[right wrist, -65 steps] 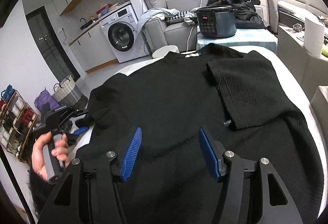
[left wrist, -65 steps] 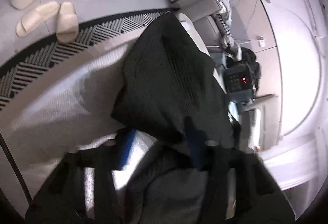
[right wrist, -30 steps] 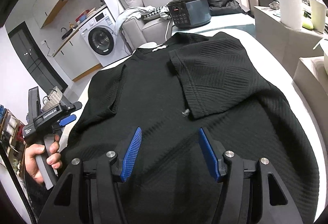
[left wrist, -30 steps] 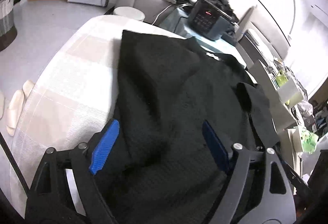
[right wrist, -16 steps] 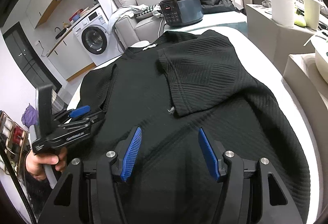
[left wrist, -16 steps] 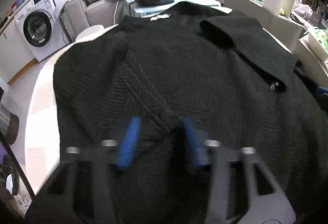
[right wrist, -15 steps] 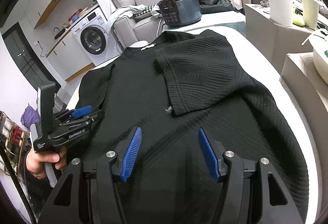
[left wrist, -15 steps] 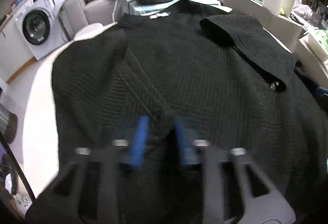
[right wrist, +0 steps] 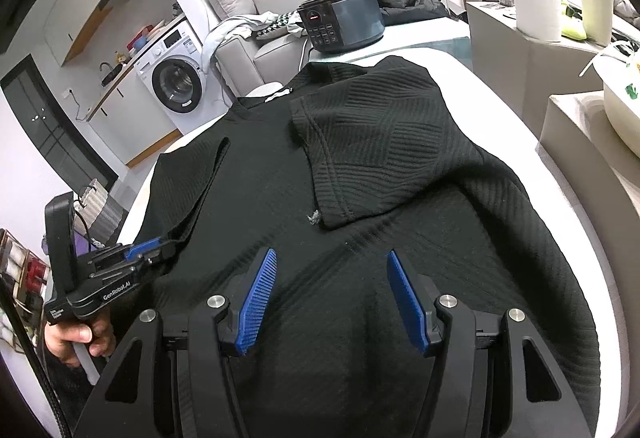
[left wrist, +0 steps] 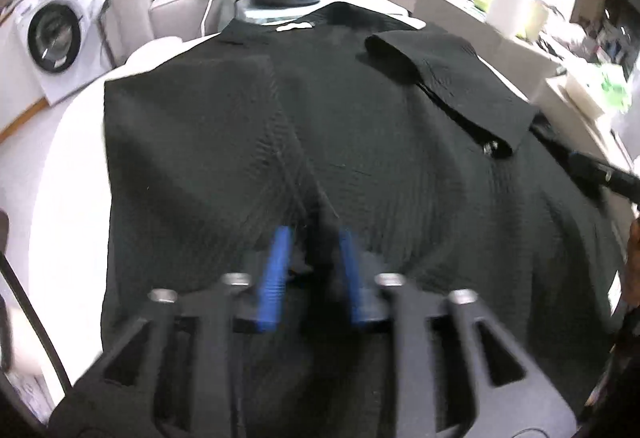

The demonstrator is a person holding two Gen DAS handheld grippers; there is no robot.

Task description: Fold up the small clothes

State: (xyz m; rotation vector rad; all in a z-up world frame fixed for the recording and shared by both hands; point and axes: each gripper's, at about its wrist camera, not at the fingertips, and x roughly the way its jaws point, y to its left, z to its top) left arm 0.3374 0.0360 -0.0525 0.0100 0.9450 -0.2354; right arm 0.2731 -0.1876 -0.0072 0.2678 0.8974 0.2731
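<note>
Black ribbed T-shirt (right wrist: 360,197) lay flat on the white table (right wrist: 512,117), both sleeves folded inward — left gripper (left wrist: 314,238) jaws had just been opening, sleeve hem between them; right gripper (right wrist: 330,270) hovered half-open, empty.

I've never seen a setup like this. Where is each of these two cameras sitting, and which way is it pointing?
Left wrist view: sits on the left gripper, looking forward and down along its blue fingers at the black shirt; the fingers, just opening, straddle a fold of cloth.
Right wrist view: sits on the right gripper, looking down over the shirt; its open fingers show, plus the person's left hand holding the other gripper.
Shared: the shirt, the folded-in sleeve, the cooker and the washing machine.
</note>
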